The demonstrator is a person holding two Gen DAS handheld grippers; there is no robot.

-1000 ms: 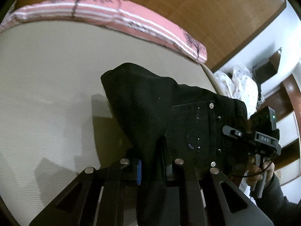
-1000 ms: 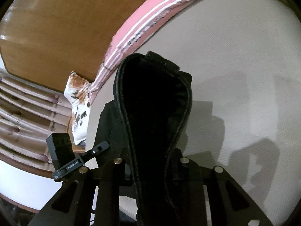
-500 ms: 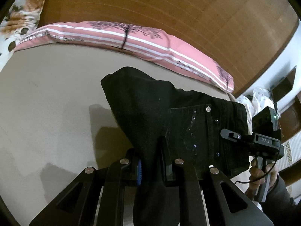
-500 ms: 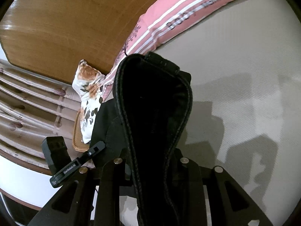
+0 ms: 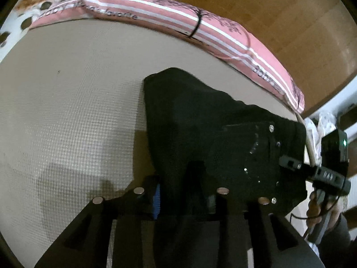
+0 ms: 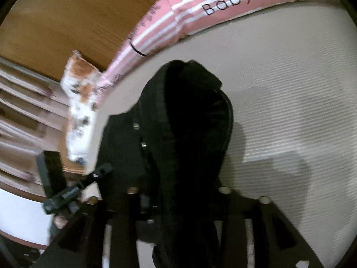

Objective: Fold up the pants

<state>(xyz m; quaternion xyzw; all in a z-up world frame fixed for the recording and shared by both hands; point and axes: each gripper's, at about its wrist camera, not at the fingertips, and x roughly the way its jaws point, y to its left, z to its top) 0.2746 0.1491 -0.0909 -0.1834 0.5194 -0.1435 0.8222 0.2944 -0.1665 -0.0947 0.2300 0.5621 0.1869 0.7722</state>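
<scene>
while we hold the black denim pants up over the beige woven mattress, both tools are clamped on cloth: our left gripper has its fingers closed on a bunched fold of the fabric, and our right gripper pinches a thick seamed edge that stands up in front of its camera. the garment hangs between the two, its far corner draping down toward the mattress, though we cannot tell whether it touches. a pink striped pillow lies along the far edge by the wooden headboard. we judge the denim fairly heavy and stiffish for cloth, with riveted pockets and bulky seams; it should hold a crease well yet sag under its own weight. gripping at the waistband or doubled seams, as now, seems safest against slipping.
</scene>
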